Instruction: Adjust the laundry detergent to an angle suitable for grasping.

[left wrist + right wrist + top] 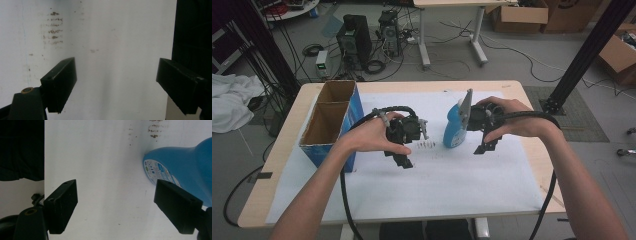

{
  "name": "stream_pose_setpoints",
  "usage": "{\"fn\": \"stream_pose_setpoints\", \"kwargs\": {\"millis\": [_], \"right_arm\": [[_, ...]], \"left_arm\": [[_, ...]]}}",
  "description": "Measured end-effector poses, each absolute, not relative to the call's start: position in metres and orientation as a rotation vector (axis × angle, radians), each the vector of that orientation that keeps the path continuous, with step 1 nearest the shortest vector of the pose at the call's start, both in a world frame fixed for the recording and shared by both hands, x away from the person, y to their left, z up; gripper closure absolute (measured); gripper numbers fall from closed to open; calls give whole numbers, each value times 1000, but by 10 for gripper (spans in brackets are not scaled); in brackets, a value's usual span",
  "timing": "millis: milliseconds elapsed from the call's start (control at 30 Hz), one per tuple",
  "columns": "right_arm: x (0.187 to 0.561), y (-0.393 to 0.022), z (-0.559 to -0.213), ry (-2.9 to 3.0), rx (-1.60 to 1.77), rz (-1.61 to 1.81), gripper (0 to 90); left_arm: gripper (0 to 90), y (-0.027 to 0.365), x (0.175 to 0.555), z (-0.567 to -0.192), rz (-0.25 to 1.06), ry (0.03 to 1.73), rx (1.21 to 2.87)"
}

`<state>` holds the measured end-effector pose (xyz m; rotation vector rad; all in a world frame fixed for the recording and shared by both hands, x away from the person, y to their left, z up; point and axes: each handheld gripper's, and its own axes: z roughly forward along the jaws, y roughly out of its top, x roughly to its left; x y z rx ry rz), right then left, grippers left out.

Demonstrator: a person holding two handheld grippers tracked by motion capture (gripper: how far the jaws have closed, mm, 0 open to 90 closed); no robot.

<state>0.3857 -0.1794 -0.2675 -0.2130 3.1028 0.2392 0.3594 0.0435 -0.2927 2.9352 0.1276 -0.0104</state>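
Note:
A blue bottle [455,127] with a printed label stands upright on the white sheet [452,175] near the table's middle. My right gripper [486,146] hovers just right of it, jaws pointing down and open, nothing between them. In the right gripper view the blue bottle [185,162] lies beside the right jaw, outside the gap of the right gripper [125,206]. My left gripper [401,159] hangs left of the bottle over the sheet. In its own view the left gripper [117,85] stands open over bare white sheet [112,37].
A blue cardboard box [332,122] with two open compartments stands at the table's left. A patch of dark smudges [426,145] marks the sheet between the grippers. Cables trail from both grippers toward the table's front edge. Computers and boxes sit on the floor beyond.

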Motion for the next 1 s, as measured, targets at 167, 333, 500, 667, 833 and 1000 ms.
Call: {"fn": "stream_pose_setpoints", "kwargs": {"millis": [167,333,500,667,833,1000], "right_arm": [[384,-179,-267,3103,-223,237,191],[381,-179,-265,3098,-233,239,191],[379,-180,-264,3098,-231,233,191],[378,-181,-264,3099,-228,229,191],[378,-182,-265,3101,-224,228,191],[378,-182,-265,3101,-228,230,190]], "left_arm": [[174,42,364,-290,11,195,2904],[174,38,371,-288,24,286,2876],[173,35,377,-285,41,400,2826],[173,26,382,-283,84,489,2774],[171,16,384,-285,114,530,2751],[172,7,386,-286,144,576,2734]]}}
